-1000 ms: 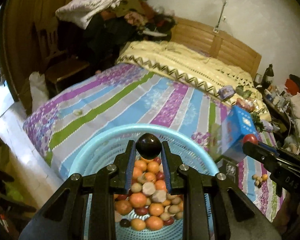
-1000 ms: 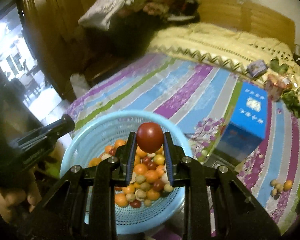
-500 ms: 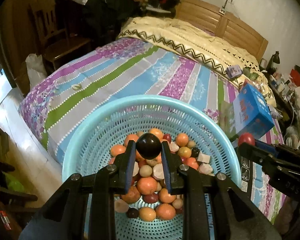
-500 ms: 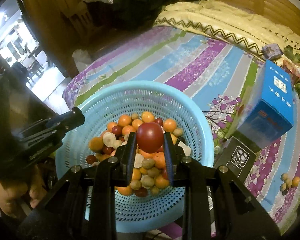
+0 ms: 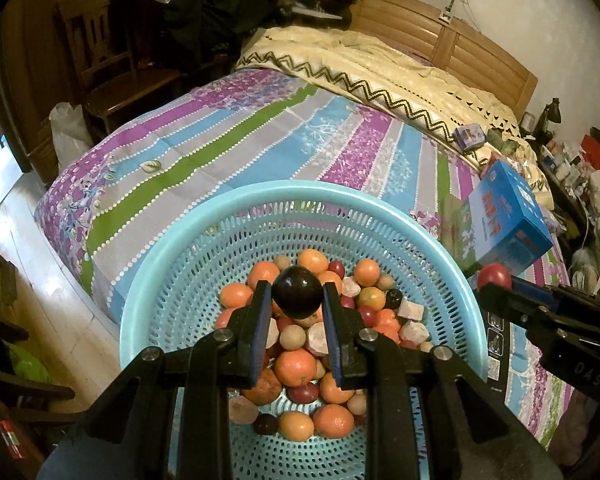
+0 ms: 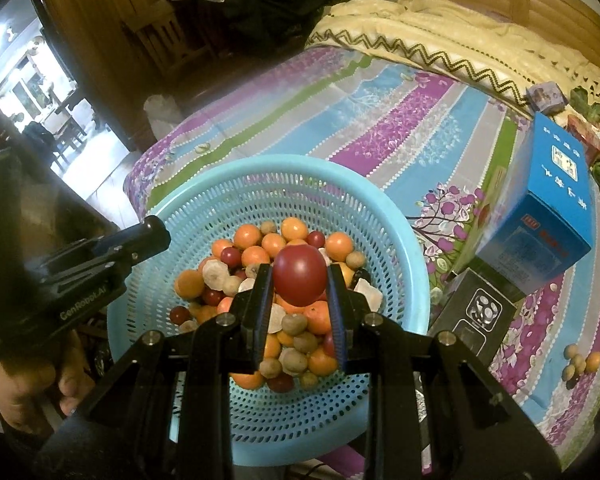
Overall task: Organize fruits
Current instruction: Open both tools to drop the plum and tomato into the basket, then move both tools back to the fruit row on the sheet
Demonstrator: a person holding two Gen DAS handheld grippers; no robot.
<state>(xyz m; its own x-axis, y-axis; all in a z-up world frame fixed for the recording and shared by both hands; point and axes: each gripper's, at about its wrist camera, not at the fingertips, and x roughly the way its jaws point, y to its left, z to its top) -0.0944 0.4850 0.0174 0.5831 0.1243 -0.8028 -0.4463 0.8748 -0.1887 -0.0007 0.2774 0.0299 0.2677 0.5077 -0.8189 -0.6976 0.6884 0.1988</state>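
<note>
My left claw [image 5: 296,312] is clamped on a dark plum [image 5: 297,297], my right claw [image 6: 299,294] on a red fruit [image 6: 299,280], both above the blue basket [image 6: 400,240], already heaped (mostly oranges). Farther right, a few loose fruits [image 6: 580,364] remain on the bed [image 6: 380,120].

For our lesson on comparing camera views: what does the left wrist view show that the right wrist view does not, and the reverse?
Only the left wrist view shows the dark plum clamped in the left gripper, plus a cluttered shelf at the far right.

Only the right wrist view shows the loose fruits lying on the bedspread, a bright doorway, and the person's hand.

Both show the blue basket of mixed fruit, the blue box, and the red fruit in the right gripper.
</note>
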